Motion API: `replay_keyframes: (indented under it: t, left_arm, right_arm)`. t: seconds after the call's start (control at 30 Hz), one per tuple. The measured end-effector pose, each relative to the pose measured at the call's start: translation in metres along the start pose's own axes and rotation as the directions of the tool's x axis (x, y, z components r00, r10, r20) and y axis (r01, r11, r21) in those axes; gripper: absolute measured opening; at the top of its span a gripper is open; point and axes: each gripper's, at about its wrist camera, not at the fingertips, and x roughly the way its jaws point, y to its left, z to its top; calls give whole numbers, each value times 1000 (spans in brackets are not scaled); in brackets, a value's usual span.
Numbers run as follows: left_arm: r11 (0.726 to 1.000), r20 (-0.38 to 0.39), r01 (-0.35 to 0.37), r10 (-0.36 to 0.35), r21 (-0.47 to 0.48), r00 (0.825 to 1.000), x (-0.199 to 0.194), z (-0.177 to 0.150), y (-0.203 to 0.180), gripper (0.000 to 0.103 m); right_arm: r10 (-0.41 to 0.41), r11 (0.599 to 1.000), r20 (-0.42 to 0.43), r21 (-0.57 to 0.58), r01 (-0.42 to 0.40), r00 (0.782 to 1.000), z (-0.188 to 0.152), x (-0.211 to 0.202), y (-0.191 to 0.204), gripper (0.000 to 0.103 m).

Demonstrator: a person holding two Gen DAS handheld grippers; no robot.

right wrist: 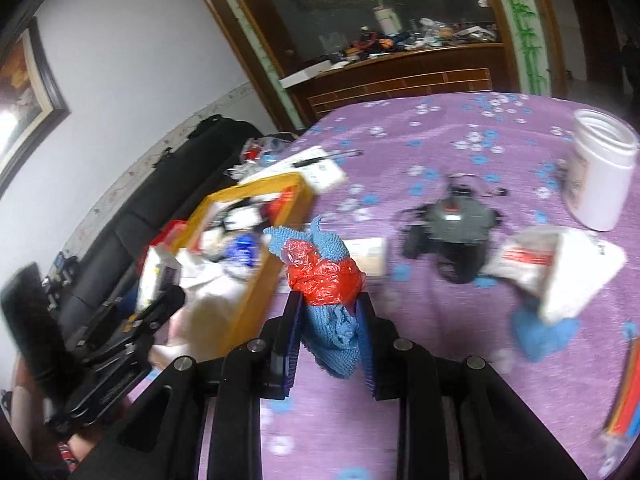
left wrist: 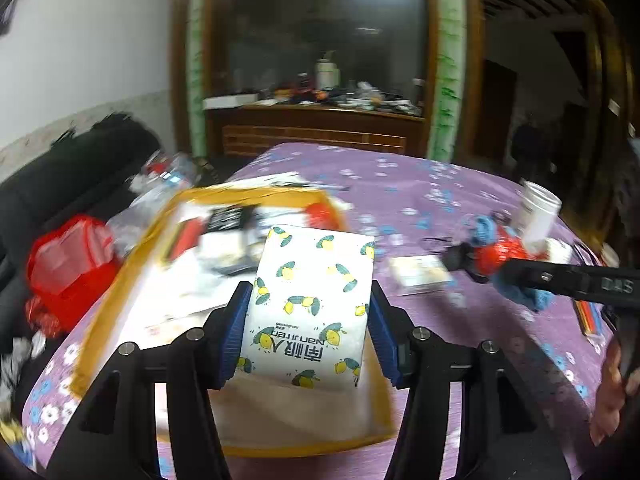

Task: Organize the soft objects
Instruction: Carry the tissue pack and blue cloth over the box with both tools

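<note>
At the far left, off the edge of the desk (left wrist: 400, 184) with its purple flowered cloth, a red plastic bag (left wrist: 68, 268) lay crumpled beside a dark sofa (right wrist: 132, 216). Next came the yellow-rimmed cardboard box (left wrist: 132, 264), open and already crowded with packets and papers too blurred to tell apart. Over the near part of that box the left hand-held gripper (left wrist: 306, 320) pinched a tissue pack (left wrist: 316, 300), white with a lemon print, its blue pads pressed against the pack's two sides so that it hung clear above the box floor. To the right of the box a small flat packet (left wrist: 420, 274) lay on the cloth. Further right, the right hand-held gripper (right wrist: 330, 312) was closed on a blue knitted cloth (right wrist: 332, 332) bundled with a scrap of red plastic film (right wrist: 324, 280), the bundle sticking up between the narrow jaws and held above the desk, just beside the box's right wall. Beyond it sat a black and grey gadget with cords (right wrist: 456, 232), then a torn white wrapper (right wrist: 560, 276) lying over another blue cloth (right wrist: 540, 336). A white open-topped jar (right wrist: 600, 176) stood upright at the right edge, and some coloured pencils (right wrist: 624, 404) lay near the corner.
</note>
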Motion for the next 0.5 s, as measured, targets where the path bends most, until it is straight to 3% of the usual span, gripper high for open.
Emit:
replay_keyframes:
  t: [0.23,0.5]
  left_arm:
    - [993,-51,-53,47,-110,998,17,-10,50,54]
    - [990,-108,-39,25,-137,994,31,-21,61,54]
  right_arm:
    - [86,996,-68,-29,-88,994,-4,41,61,26]
    - [80,997,-128,-11,-82,989,-10,91,93,26]
